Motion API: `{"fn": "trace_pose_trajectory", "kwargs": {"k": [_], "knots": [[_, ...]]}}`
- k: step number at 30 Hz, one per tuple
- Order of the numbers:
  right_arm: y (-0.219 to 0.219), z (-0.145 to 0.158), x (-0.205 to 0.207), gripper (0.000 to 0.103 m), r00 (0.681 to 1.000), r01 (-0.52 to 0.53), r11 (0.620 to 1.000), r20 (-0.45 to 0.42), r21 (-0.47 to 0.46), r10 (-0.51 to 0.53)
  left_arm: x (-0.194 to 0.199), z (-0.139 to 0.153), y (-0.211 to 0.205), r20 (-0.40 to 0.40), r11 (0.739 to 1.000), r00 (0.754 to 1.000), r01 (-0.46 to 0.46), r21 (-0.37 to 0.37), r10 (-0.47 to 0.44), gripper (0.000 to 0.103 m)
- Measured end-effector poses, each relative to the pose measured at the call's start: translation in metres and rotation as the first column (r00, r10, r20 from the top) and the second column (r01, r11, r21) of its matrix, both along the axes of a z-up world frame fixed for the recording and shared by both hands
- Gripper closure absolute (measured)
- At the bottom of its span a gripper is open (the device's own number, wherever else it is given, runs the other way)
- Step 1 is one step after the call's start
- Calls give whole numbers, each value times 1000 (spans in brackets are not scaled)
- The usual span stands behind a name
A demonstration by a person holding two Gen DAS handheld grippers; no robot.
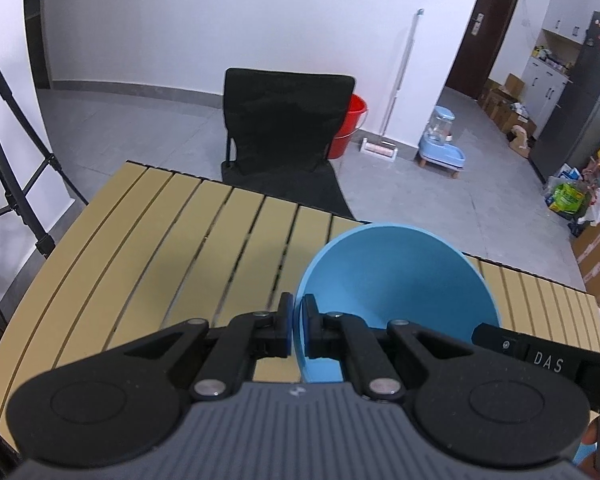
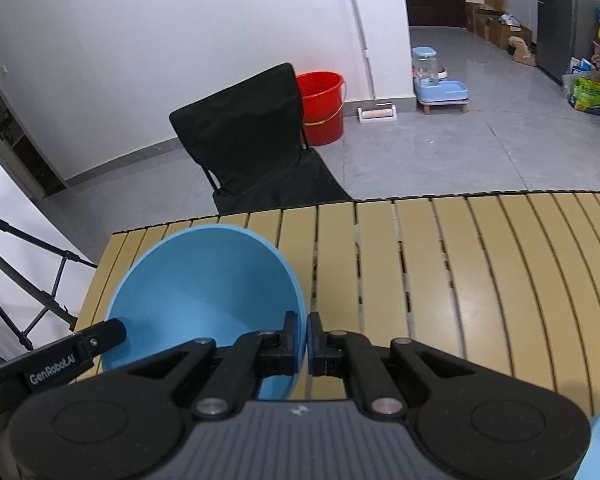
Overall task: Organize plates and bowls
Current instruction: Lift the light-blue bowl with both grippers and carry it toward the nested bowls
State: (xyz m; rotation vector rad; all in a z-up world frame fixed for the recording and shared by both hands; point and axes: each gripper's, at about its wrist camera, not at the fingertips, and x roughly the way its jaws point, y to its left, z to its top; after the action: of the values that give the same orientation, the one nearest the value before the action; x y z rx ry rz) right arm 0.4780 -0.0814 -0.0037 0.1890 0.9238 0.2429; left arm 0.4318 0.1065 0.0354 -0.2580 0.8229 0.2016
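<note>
Nearest, the left gripper [image 1: 296, 322] is clenched on the left rim of the blue bowl [image 1: 396, 280], and the right gripper [image 2: 304, 340] is clamped on the bowl's opposite rim. The bowl hangs between them, seemingly lifted above the slatted table [image 2: 460, 280]. For a clean carry, both hands should travel together at equal height, pinches firm, so the rim neither twists nor slips. Beyond the table's far edge stands a black chair [image 1: 288, 120].
</note>
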Motion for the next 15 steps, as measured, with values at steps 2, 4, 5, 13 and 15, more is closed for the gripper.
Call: {"fn": "trace_pose_trajectory", "kwargs": {"k": [2, 4, 5, 13, 15], "knots": [[-11, 7, -10, 99, 1000, 10, 1000, 11, 1, -10, -7, 7, -10, 9, 1000, 1000, 12, 2, -12, 98], [-21, 12, -19, 99, 1000, 20, 1000, 19, 2, -20, -14, 12, -21, 15, 1000, 1000, 25, 3, -25, 98], [-27, 15, -24, 99, 999, 26, 1000, 23, 2, -26, -17, 14, -27, 18, 999, 999, 32, 3, -32, 98], [-80, 26, -63, 99, 995, 92, 996, 39, 6, -92, -39, 28, -80, 46, 995, 994, 99, 3, -99, 98], [-95, 28, -72, 99, 993, 114, 994, 40, 2, -114, -44, 30, -95, 52, 993, 992, 118, 8, -118, 98]]}}
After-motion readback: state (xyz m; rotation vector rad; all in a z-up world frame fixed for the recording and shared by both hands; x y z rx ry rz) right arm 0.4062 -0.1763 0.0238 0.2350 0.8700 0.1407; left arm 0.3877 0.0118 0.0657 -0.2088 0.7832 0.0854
